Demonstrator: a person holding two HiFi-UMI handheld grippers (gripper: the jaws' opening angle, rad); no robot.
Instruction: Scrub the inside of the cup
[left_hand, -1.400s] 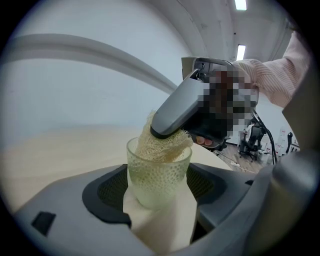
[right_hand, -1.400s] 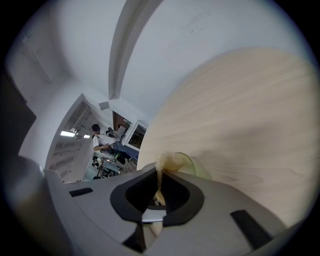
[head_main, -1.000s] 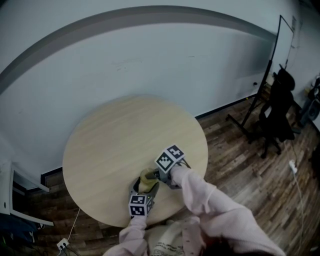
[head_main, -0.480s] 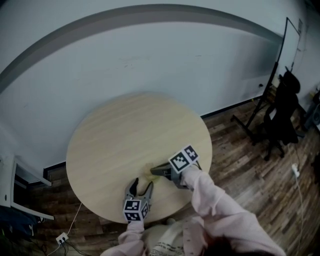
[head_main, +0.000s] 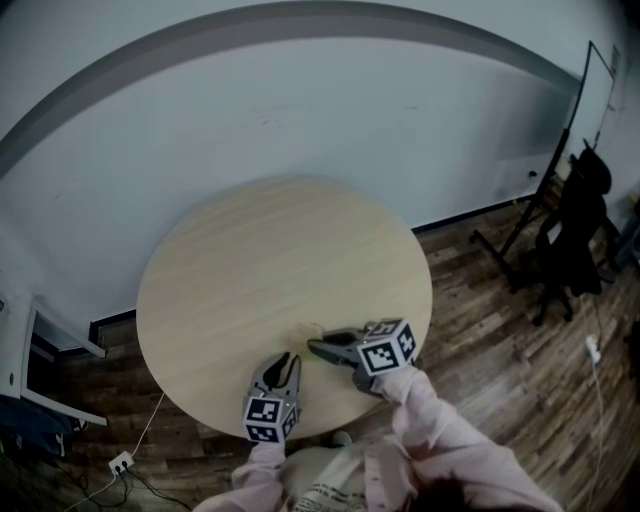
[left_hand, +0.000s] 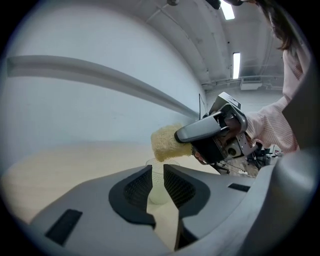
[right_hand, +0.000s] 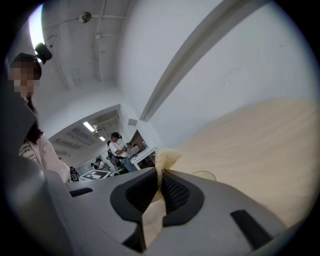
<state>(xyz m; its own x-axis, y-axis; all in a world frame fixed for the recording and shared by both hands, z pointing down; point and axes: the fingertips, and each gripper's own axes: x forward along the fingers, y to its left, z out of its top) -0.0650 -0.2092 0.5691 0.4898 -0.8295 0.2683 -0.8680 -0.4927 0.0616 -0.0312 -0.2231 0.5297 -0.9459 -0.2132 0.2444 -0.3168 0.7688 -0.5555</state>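
Two claws hover over the round pale wooden table (head_main: 270, 250). The left gripper (left_hand: 157, 172) has just been closing: slim gap, nothing pinched. I see the clear plastic cup (left_hand: 157, 191) upright on the table just beyond. The right gripper (right_hand: 160, 176) pinches the yellow sponge (left_hand: 166, 142) near the cup.

A round table (head_main: 250, 260) on wood floor (head_main: 480, 330), pale wall (head_main: 300, 120).

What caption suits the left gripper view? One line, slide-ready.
Right gripper holds a yellow sponge over the clear cup, seen past the empty jaws, just closing, of the left gripper.
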